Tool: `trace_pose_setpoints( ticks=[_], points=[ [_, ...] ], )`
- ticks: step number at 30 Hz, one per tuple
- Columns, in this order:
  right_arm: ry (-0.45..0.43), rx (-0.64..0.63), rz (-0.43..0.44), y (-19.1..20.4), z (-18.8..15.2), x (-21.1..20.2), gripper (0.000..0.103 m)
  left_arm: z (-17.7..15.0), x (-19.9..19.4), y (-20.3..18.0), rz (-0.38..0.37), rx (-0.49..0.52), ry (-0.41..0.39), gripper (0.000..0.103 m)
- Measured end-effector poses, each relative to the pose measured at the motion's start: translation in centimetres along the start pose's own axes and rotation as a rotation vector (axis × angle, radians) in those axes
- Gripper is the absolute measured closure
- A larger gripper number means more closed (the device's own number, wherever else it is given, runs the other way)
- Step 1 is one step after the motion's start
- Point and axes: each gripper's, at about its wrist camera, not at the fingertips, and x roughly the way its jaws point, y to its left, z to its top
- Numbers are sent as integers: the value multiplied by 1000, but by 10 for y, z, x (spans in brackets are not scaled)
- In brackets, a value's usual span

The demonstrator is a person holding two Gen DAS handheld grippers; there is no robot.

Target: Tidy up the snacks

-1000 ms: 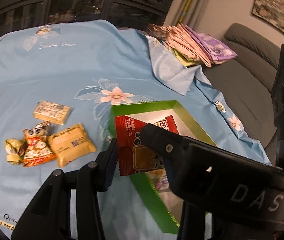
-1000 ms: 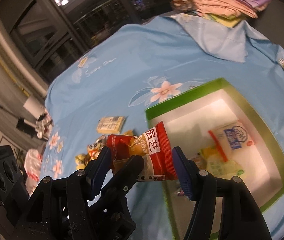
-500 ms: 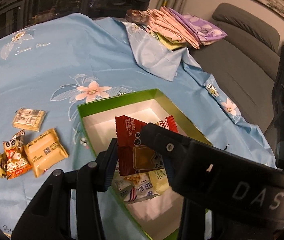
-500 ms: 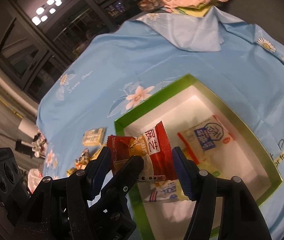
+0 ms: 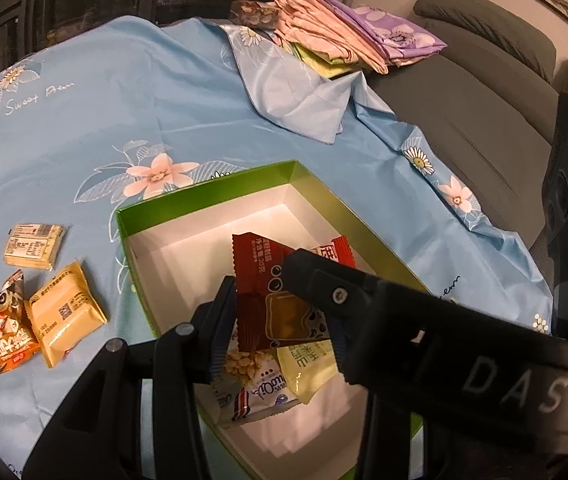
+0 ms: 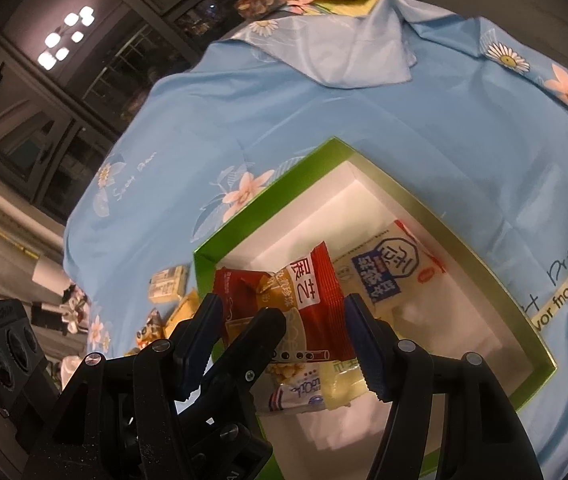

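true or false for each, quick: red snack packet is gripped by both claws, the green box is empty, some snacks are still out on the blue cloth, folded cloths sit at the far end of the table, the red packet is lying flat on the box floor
1. Both claws grip the red packet. True: the left claw and the right claw each close on it.
2. The green box is empty. False: a white and blue packet and other snacks lie inside.
3. Some snacks are still out on the blue cloth. True: a yellow packet and others lie left of the box.
4. Folded cloths sit at the far end. True.
5. The red packet lies flat on the box floor. False: it is held up over the box.
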Motion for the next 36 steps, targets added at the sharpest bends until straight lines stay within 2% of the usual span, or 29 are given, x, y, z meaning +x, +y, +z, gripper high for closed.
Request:
trace_pose_setpoints(
  ticks=[16,23,28,32,36],
  points=[
    [47,83,-31,-24,4,12,37,2,28,-7,-17,22,80,62],
    [77,122,-53,-36,4,18,37,0,42,-7,-42,-7,129,62],
    [78,132,-76,-39,6,19,37,-1,44,-8,-55,-16,134,61],
    [72,138,-84,-39,6,18,37,-3,39,-5,-71,-32,136,58],
    [37,116,-80,-33,7,10,34,-5,19,0,-94,-51,92,47]
  ],
)
